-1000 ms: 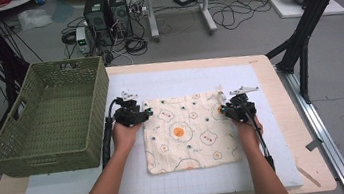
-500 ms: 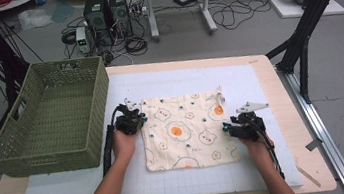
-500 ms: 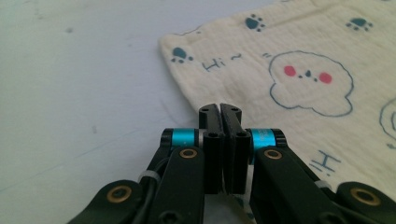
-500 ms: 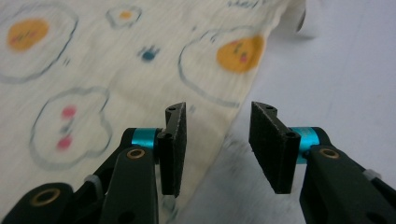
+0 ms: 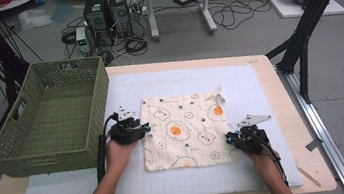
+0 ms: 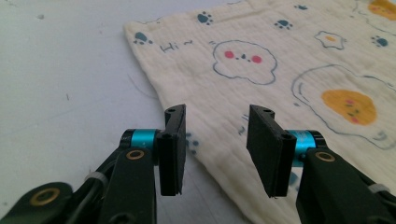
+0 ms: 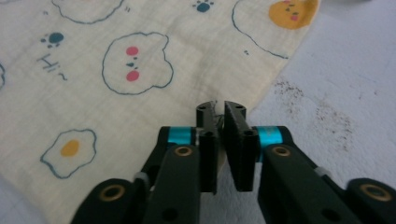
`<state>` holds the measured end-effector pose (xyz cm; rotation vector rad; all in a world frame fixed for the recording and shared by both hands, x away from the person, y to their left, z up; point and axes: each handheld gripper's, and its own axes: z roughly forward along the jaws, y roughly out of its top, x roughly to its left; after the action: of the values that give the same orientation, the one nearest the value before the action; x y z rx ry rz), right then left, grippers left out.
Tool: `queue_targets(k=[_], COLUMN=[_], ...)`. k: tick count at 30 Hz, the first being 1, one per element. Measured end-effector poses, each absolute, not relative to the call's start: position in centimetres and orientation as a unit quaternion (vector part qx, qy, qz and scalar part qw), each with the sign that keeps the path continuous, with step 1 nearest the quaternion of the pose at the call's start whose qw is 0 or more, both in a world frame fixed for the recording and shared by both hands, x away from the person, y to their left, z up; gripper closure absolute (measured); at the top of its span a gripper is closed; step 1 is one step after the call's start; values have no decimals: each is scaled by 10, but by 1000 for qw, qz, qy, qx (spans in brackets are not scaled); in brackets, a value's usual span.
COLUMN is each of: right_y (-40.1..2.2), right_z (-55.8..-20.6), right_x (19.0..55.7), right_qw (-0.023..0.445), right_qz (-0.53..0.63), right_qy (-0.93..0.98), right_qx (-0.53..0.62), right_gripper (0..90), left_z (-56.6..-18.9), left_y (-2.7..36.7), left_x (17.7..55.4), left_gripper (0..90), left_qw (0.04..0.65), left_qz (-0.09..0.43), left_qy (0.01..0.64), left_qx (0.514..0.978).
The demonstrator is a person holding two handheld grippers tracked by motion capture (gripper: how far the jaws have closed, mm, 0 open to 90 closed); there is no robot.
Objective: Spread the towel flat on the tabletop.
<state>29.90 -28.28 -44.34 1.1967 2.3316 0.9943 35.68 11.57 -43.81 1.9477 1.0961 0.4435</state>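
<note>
The cloth (image 5: 185, 129) is lying flat on the desk (image 5: 268, 79), beside a green basket (image 5: 47, 123). The right tongs (image 7: 219, 108) are pinching its near right edge. The left tongs (image 6: 215, 122) are gaping wide over its left edge.

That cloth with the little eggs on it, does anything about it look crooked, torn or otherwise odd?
Mostly not: the cloth lies flat and whole on the mat. One small oddity is its far right corner, where a bit is turned up or folded by the edge. The right gripper is pinching the near right edge; the left gripper is open.
</note>
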Motion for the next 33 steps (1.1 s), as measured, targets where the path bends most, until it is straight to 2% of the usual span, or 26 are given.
queue_targets(k=[3, 4, 7, 14, 16, 19, 21, 22, 28, 29, 30, 31, 32, 33], right_y=[-282, -283, -285, -291, -292, -292, -291, -290, -285, -284, -283, -284, -285, -286], right_z=[-441, -441, -439, -430, -430, -432, -433, -434, -440, -441, -442, -441, -439, -438], right_x=[293, 291, 290, 287, 287, 287, 287, 287, 287, 287, 287, 287, 287, 287], right_qw=[183, 191, 200, 216, 212, 202, 195, 191, 175, 175, 176, 178, 182, 184], right_qz=[333, 332, 345, 376, 380, 381, 380, 379, 366, 363, 362, 363, 366, 369], right_qy=[824, 821, 814, 798, 796, 797, 799, 800, 814, 816, 816, 814, 812, 808], right_qx=[421, 424, 423, 418, 422, 422, 423, 424, 415, 415, 414, 416, 417, 420], right_gripper=[832, 748, 657, 571, 564, 555, 550, 552, 594, 588, 576, 566, 550, 531], left_z=[-434, -434, -438, -450, -451, -451, -450, -450, -449, -449, -450, -450, -449, -448], left_y=[116, 115, 112, 111, 109, 106, 107, 110, 120, 122, 125, 128, 131, 136], left_x=[345, 343, 333, 318, 314, 310, 308, 308, 306, 306, 307, 308, 309, 310], left_gripper=[574, 573, 568, 562, 563, 655, 834, 877, 887, 876, 785, 628, 525, 463], left_qw=[429, 429, 424, 434, 432, 421, 403, 406, 406, 413, 427, 436, 450, 474], left_qz=[180, 179, 170, 141, 148, 158, 182, 177, 182, 181, 178, 173, 168, 165], left_qy=[426, 424, 416, 407, 395, 382, 369, 375, 381, 381, 388, 398, 403, 407], left_qx=[776, 778, 786, 791, 797, 807, 818, 815, 810, 807, 797, 789, 779, 763])
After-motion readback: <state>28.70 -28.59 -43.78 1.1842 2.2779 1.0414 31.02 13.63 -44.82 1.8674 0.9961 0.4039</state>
